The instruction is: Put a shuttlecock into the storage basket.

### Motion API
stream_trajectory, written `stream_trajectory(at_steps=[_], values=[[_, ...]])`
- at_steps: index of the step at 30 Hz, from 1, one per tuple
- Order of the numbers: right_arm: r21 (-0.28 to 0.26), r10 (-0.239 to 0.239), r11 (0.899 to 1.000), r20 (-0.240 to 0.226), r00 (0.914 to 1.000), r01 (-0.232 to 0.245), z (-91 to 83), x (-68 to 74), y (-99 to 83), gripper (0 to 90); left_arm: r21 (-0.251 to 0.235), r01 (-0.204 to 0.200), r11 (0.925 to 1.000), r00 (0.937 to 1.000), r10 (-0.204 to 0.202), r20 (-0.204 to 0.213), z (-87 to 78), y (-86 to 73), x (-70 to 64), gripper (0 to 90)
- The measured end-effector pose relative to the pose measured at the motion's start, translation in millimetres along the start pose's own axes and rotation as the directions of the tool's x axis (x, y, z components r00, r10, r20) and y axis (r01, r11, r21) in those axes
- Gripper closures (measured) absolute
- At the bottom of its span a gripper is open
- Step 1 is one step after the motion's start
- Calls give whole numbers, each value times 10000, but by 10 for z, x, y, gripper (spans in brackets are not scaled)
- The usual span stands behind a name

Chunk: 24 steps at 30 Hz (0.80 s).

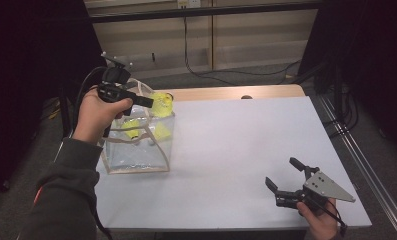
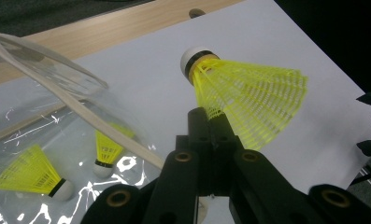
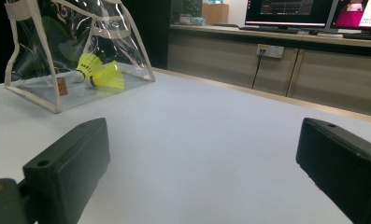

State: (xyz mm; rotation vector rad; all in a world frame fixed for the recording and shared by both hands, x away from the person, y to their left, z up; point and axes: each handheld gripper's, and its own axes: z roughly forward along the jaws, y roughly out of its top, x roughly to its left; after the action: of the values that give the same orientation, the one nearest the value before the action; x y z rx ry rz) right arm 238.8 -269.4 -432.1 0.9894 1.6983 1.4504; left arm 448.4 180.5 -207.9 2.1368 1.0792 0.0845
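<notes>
My left gripper is shut on the skirt of a yellow shuttlecock, which it holds over the open top of a clear plastic bag with cream trim. Two more yellow shuttlecocks lie inside the bag, seen too in the left gripper view and the right gripper view. My right gripper rests low at the table's near right, open, nothing between its jaws.
The white table top has a wooden strip along its far edge. A cable runs over the floor behind. Monitors stand on a counter far off in the right gripper view.
</notes>
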Motion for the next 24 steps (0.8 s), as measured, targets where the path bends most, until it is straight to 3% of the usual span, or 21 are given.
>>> stream_trajectory(at_steps=[8,24], values=[[-4,-6,10000,2,10000,6,0,1,0,27,-163,221,9996,9997,-223,-118,-75,-14,50,900],[1,-12,10000,1,10000,12,0,0,0,27,-200,298,9994,9981,-308,-537,-202,-51,152,900]])
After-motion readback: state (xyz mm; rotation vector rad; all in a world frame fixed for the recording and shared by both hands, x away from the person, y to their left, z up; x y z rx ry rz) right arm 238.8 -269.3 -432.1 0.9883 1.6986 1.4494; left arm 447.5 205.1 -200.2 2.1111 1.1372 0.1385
